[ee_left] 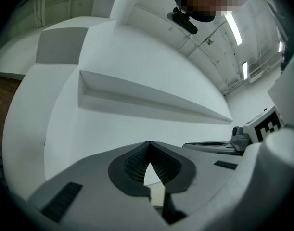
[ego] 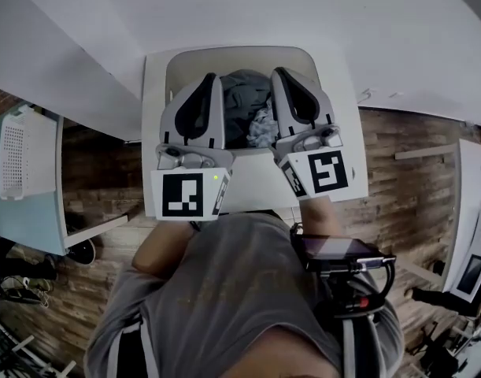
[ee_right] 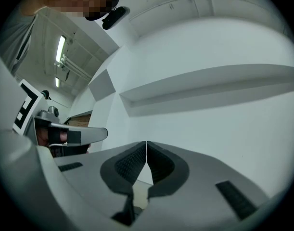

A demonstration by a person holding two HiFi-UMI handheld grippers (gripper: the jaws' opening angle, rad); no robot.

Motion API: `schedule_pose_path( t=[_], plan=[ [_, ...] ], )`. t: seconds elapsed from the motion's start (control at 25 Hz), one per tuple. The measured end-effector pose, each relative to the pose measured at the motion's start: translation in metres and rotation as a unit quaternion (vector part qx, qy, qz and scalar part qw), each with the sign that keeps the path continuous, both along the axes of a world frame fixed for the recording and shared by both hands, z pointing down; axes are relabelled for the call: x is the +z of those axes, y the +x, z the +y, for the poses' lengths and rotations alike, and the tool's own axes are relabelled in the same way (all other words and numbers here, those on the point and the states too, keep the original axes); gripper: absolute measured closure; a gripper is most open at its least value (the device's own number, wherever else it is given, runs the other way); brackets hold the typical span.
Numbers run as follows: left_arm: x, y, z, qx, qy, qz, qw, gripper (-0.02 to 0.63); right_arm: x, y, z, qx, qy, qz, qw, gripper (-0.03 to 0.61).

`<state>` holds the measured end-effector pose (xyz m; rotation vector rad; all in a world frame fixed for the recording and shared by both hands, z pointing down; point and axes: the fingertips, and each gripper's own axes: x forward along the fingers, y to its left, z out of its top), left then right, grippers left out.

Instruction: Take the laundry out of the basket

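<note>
In the head view a pale laundry basket (ego: 177,63) stands on a white table (ego: 152,124) in front of me. Dark grey clothing (ego: 244,91) fills it, with a light crumpled cloth (ego: 261,126) at its near side. Both grippers are held up side by side over the basket and hide parts of it. My left gripper (ego: 212,77) (ee_left: 150,142) is shut, its ribbed pads meeting at the tip with nothing between them. My right gripper (ego: 277,71) (ee_right: 146,142) is shut too and holds nothing. Both gripper views face a white wall, so no laundry shows there.
A white perforated crate (ego: 13,157) sits on a pale blue surface at the far left. Another white table (ego: 467,211) stands at the right edge. Wood flooring surrounds the table. A ledge (ee_left: 151,100) runs along the white wall ahead of the grippers.
</note>
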<state>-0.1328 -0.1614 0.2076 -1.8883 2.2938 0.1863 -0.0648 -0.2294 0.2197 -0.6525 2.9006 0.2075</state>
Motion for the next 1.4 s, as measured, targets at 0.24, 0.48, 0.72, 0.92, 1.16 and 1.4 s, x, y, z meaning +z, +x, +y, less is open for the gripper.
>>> schedule_pose_path(
  t=[0.24,0.48,0.72,0.92,1.16,1.4],
  plan=[
    [0.011,-0.027,-0.012,-0.028,-0.013,0.012,0.9994,0.606,0.007,-0.033,-0.014,-0.034,-0.001,0.02,0.999,0.569],
    [0.03,-0.058,-0.03,-0.044,-0.036,0.044,0.9974,0.606,0.034,-0.069,-0.02,-0.083,-0.005,0.063,0.995,0.569],
    [0.052,-0.085,-0.04,-0.055,-0.05,0.063,0.9952,0.606,0.065,-0.103,-0.018,-0.13,-0.017,0.109,0.985,0.568],
    [0.065,-0.103,-0.046,-0.065,-0.055,0.08,0.9932,0.606,0.096,-0.123,-0.016,-0.173,-0.025,0.159,0.972,0.568],
    [0.077,-0.116,-0.053,-0.073,-0.063,0.107,0.9895,0.606,0.131,-0.132,-0.011,-0.202,-0.045,0.212,0.955,0.505],
    [0.094,-0.128,-0.056,-0.06,-0.066,0.14,0.9861,0.606,0.189,-0.143,0.003,-0.228,-0.058,0.302,0.924,0.324]
  ],
)
